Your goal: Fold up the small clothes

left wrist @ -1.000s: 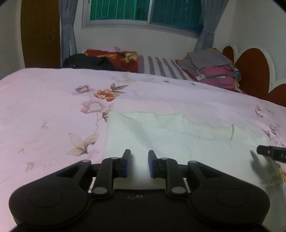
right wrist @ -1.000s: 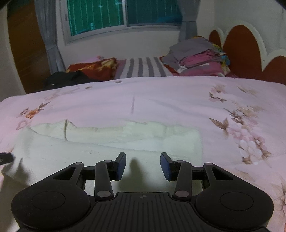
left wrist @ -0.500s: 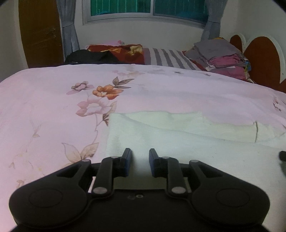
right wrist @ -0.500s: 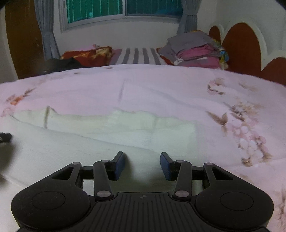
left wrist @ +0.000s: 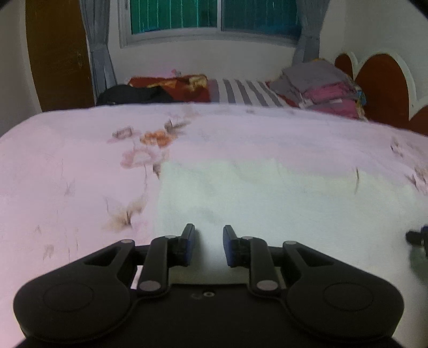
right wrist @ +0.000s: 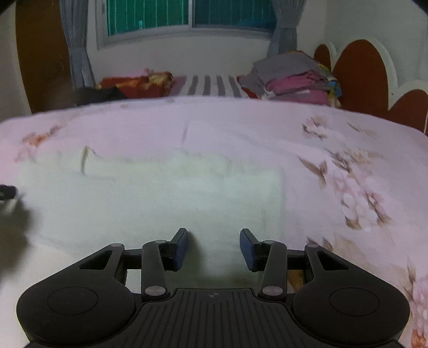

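A pale cream cloth lies flat on the pink flowered bedspread, its far edge folded over into a band. My left gripper hovers over the cloth's near left corner, its jaws a narrow gap apart with nothing between them. In the right wrist view the same cloth spreads to the left, and my right gripper stands open above its near right corner, holding nothing. Each gripper's tip shows at the edge of the other's view.
At the head of the bed sit a stack of folded clothes, a striped pillow, a red patterned pillow and a dark garment. A brown scalloped headboard stands on the right, a window behind.
Both grippers have shifted a little over the cloth's near edge, and the views are now blurred by motion. The cloth lies as before. Neither gripper's jaw gap has visibly changed.
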The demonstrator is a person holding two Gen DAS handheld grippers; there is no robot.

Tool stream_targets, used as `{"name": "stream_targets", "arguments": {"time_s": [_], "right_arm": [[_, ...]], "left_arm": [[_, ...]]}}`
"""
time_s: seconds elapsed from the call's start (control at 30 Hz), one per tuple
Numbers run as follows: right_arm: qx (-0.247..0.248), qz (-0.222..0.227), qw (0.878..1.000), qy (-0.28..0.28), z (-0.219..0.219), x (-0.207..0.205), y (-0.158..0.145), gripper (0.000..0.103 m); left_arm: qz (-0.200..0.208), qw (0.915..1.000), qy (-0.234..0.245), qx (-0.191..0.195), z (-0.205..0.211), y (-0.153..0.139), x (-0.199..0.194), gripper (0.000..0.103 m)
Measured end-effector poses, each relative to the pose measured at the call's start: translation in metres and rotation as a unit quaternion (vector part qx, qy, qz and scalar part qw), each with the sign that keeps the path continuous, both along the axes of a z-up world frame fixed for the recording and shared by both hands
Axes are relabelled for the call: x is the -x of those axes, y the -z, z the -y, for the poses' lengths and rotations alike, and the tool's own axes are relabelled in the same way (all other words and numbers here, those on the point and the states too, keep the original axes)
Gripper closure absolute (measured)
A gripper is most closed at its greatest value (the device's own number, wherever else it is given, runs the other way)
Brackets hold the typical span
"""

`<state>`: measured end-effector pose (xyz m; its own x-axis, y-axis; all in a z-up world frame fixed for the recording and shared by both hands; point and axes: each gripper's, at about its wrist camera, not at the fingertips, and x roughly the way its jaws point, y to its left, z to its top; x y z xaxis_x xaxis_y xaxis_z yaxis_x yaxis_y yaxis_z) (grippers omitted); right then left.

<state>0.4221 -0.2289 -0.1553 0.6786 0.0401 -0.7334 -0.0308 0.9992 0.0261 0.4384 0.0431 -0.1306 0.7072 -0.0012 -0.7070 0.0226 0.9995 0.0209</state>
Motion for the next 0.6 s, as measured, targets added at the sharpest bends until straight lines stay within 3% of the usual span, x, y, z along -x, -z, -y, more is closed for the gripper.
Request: {"name": "stream_targets", "arguments": {"time_s": [0.13, 0.27, 0.6], "right_arm": [[-0.013, -0.006, 1.000, 0.017, 0.021, 0.006, 0.005, 0.059], [-0.037, -0.011, 0.999, 0.024, 0.031, 0.014, -0.002, 0.059], [-0.080, 0.002, 0.996, -0.035, 0.032, 0.064, -0.031, 0.059]], "left_arm": [[-0.002, 1.0000, -0.002, -0.009, 0.001, 0.009, 0.003, 0.078], [-0.011, 0.9997, -0.019, -0.003, 0.003, -0.001, 0.006, 0.081], [-0.020, 0.9994, -0.027, -0.005, 0.016, -0.023, 0.057, 0.076]]}}
